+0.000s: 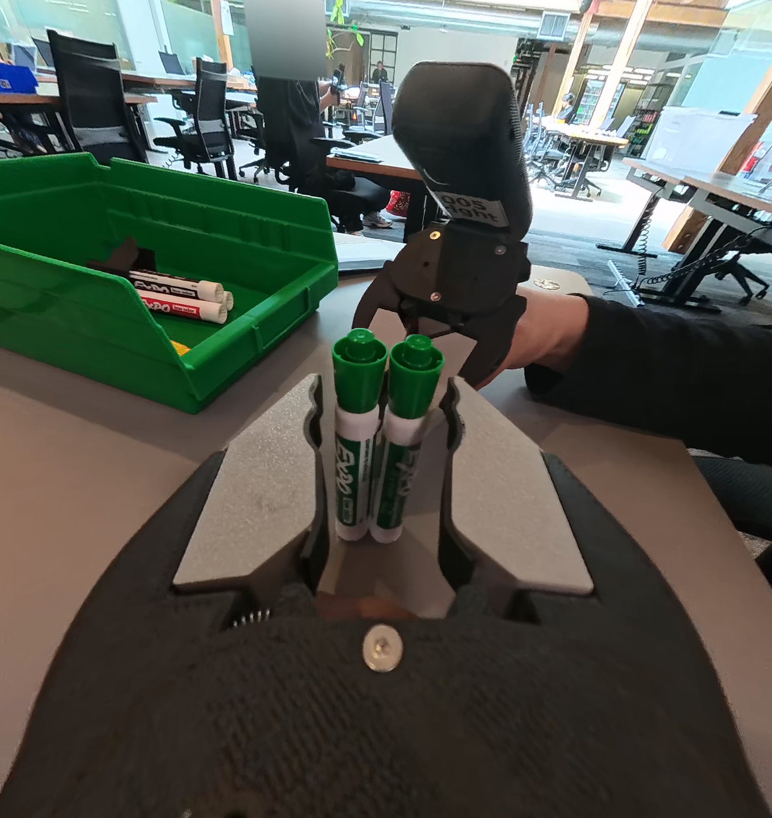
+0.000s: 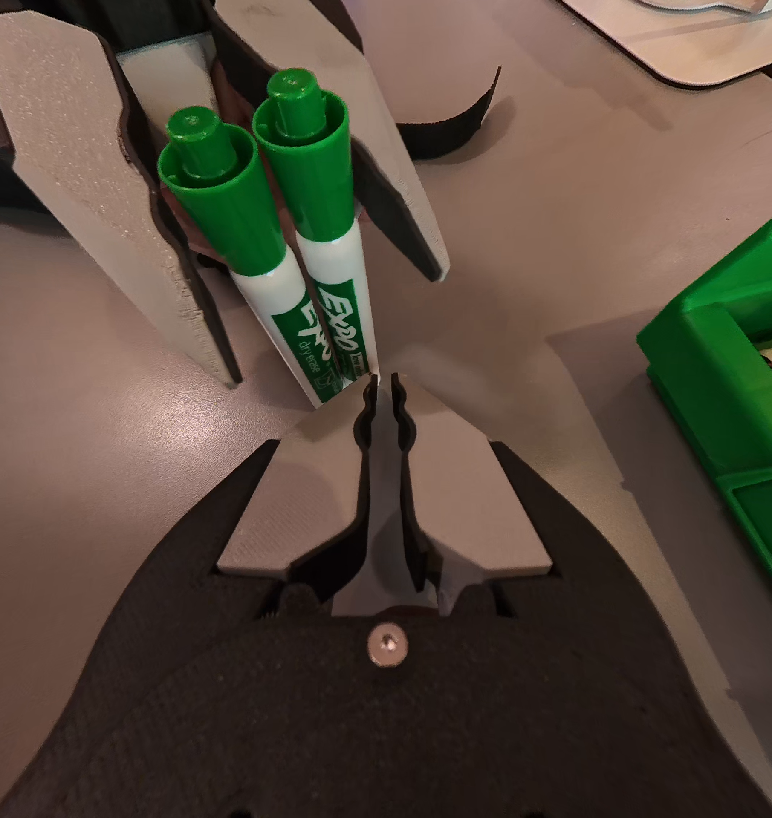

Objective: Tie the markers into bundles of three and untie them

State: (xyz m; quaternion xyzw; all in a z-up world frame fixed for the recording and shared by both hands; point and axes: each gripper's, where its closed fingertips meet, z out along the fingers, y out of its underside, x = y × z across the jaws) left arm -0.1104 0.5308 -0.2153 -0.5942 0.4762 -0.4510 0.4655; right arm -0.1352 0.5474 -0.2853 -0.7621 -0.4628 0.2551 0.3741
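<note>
Two green-capped markers [image 1: 377, 442] stand upright on the grey table [image 1: 87, 464], side by side between the fingers of my left gripper [image 1: 382, 389]. Its jaws are open, and a slit shows between each pad and the markers. In the right wrist view the same markers [image 2: 286, 248] stand between the left gripper's grey fingers [image 2: 109, 186]. My right gripper [image 2: 384, 376] is shut with nothing between its tips, which sit low at the foot of the markers. Its black housing [image 1: 459, 265] rises behind the markers in the left wrist view. A black strap [image 2: 455, 128] lies loose on the table behind them.
A green bin [image 1: 260, 336] stands at the left and holds a black-labelled marker [image 1: 171, 283], a red-labelled marker [image 1: 184, 310] and something yellow. The bin's corner [image 2: 707, 376] is at the right in the right wrist view. A sleeved arm [image 1: 663, 376] reaches in from the right. The grippers' ends are close to 7 centimetres from one another. The black strap [image 2: 455, 128] is about 20 centimetres from both grippers' fingertips.
</note>
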